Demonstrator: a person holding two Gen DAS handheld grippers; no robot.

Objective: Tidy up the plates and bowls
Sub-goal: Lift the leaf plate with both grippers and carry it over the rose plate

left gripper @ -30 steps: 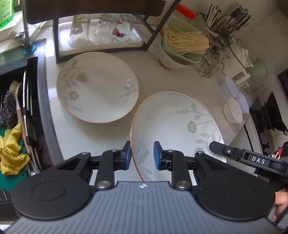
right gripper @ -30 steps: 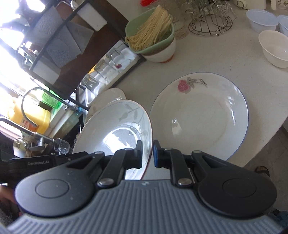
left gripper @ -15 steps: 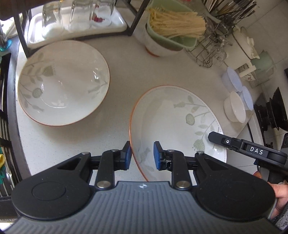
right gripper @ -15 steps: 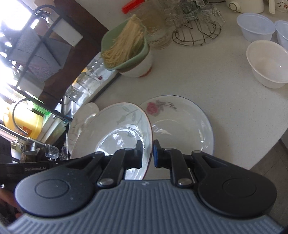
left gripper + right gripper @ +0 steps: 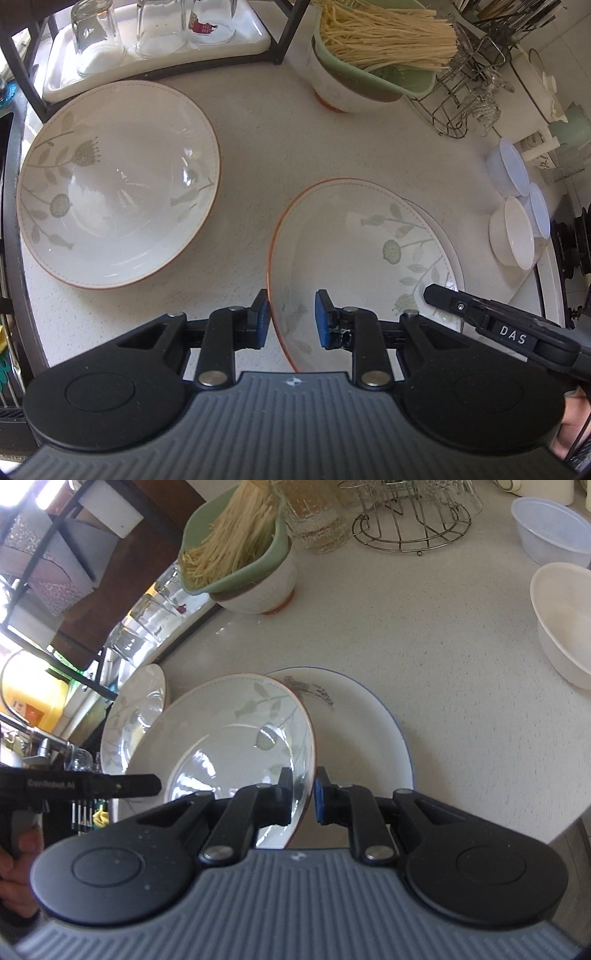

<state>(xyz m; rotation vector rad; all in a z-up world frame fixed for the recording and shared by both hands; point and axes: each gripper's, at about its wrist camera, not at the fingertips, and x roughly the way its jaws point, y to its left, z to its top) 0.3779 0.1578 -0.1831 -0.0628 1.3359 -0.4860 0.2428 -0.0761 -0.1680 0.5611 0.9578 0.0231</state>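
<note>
Both grippers hold one leaf-patterned bowl with an orange rim (image 5: 362, 254), also in the right wrist view (image 5: 236, 746). My left gripper (image 5: 291, 319) is shut on its near left rim. My right gripper (image 5: 302, 795) is shut on its right rim. The bowl hangs tilted over a white flower plate with a blue rim (image 5: 362, 734), whose edge shows in the left wrist view (image 5: 448, 240). A second leaf-patterned bowl (image 5: 114, 181) rests on the counter to the left, also in the right wrist view (image 5: 136, 709).
A green bowl of dry noodles (image 5: 373, 48) stacked in a white bowl stands at the back. Upturned glasses on a white tray (image 5: 155, 40) sit under a black rack. Small white and plastic bowls (image 5: 513, 236) stand right. A wire rack (image 5: 410, 520) is behind. The sink lies far left.
Both grippers have carried the held bowl to the right and lower, so it now overlaps the flower plate. The second leaf bowl stayed in place.
</note>
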